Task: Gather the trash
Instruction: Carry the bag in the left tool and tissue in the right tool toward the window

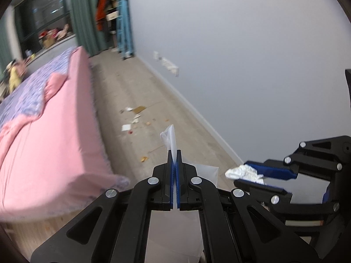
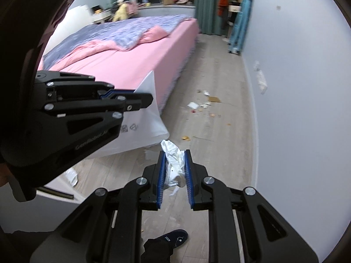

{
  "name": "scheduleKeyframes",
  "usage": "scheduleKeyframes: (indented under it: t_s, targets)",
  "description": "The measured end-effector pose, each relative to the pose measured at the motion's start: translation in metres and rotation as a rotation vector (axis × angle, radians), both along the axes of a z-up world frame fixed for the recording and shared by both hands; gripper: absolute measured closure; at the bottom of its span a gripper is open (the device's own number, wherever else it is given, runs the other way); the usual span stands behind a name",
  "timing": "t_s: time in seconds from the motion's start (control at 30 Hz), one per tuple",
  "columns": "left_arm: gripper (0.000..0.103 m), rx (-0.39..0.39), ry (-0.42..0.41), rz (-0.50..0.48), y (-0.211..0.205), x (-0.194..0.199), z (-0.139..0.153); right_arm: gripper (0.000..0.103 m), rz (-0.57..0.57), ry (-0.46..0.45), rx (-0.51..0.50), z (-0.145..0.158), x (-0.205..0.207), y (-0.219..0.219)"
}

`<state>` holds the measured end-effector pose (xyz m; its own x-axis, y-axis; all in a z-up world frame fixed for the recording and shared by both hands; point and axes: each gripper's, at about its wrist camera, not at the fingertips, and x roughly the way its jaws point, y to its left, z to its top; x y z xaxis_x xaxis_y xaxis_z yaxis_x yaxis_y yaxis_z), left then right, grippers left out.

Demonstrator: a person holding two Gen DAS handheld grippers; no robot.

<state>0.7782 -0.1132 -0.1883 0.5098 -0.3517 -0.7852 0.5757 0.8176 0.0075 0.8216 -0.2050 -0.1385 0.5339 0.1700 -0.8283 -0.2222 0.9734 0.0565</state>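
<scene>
My left gripper point(image 1: 174, 156) is shut on the edge of a translucent white plastic bag point(image 1: 171, 139); in the right wrist view the bag point(image 2: 151, 118) hangs below it point(image 2: 142, 97) beside the bed. My right gripper point(image 2: 174, 155) is shut on a crumpled white tissue wad point(image 2: 174, 166), held above the floor; it also shows in the left wrist view point(image 1: 252, 175) with the wad point(image 1: 241, 172), just right of the bag. More trash lies on the floor ahead: white paper scraps point(image 2: 193, 105), a brown cardboard piece point(image 2: 214, 99), orange crumbs point(image 2: 186, 138).
A bed with pink sheet point(image 2: 131, 65) and purple quilt fills the left. A grey wall point(image 2: 296, 87) runs along the right. The wood floor point(image 2: 215, 70) forms a corridor between them. A blue rack point(image 2: 239, 26) and clothes stand at the far end. A dark slipper point(image 2: 175, 237) is below.
</scene>
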Motion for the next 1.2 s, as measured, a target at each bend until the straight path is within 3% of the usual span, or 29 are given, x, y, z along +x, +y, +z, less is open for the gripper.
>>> scheduleKeyframes:
  t_s: [0.13,0.4,0.7,1.2]
  targets:
    - [0.103,0.024,-0.014,-0.037,-0.041,0.004,0.002,0.085,-0.088,-0.015,0.021,0.010,0.006,-0.044]
    - [0.103,0.002,-0.019,-0.026,-0.112,0.028,0.015,0.085,-0.145,-0.043,0.000,0.027,0.016,-0.107]
    - [0.103,-0.021,-0.011,-0.021,-0.156,0.084,0.025,0.085,-0.163,-0.041,-0.004,0.029,0.033,-0.119]
    - [0.103,-0.062,-0.055,0.074,-0.184,0.296,0.055,0.085,-0.093,-0.089,-0.019,0.053,0.238,-0.148]
